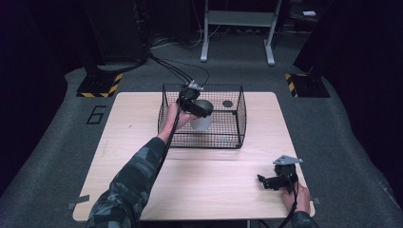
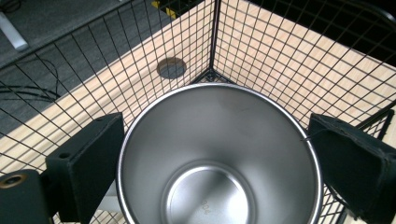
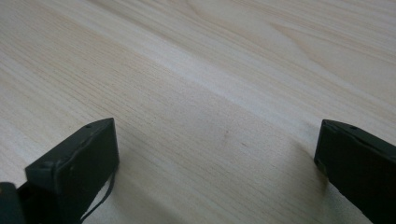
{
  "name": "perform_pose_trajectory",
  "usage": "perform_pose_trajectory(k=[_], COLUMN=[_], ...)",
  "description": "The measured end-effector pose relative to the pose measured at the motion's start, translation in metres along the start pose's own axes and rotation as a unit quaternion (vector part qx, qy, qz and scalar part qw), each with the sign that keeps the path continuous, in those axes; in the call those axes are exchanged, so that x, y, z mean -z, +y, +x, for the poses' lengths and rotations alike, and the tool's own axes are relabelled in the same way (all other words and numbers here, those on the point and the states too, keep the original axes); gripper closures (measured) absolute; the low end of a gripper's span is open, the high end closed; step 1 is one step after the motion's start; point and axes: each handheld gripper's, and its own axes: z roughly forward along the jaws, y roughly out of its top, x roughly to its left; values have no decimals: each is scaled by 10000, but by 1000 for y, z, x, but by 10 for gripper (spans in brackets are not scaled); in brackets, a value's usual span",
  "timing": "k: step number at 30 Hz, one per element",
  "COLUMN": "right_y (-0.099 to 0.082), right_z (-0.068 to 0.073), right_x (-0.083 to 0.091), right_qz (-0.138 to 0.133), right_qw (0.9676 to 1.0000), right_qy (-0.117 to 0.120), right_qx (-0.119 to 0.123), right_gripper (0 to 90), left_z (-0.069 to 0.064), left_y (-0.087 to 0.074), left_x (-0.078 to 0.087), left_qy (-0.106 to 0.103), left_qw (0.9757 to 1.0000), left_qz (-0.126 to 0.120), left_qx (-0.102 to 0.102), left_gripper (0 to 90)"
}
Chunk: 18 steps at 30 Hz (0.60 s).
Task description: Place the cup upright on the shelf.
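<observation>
Holding steel cup (image 1: 203,118) inside wire basket (image 1: 240,114) — left claw (image 1: 194,105) clamps cup, jaws pressed against rim on both sides, cup upright, mouth open toward camera, empty inside. Basket sits at far edge of tabletop (image 1: 142,142), about middle. Cup near basket's centre. Dark round disc (image 2: 171,68) lies on basket floor by far corner. Right claw (image 1: 266,182) low over tabletop's near right corner, jaws spread wide, gripping nothing, bare wood between them.
</observation>
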Motion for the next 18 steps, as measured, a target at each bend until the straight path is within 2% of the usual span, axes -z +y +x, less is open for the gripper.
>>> perform_pose_trajectory(k=[10,18], right_y=[0,0], right_z=[0,0], right_x=[0,0], right_qz=[0,0], right_qw=[10000,10000], right_qy=[2,3], right_qx=[-4,-3], right_gripper=[0,0], left_z=[3,3], left_y=[-7,-9], left_x=[-12,-20], left_qy=[-27,-44], left_qw=[9997,9992], left_qz=[216,377], left_qx=[103,96], left_gripper=[67,67])
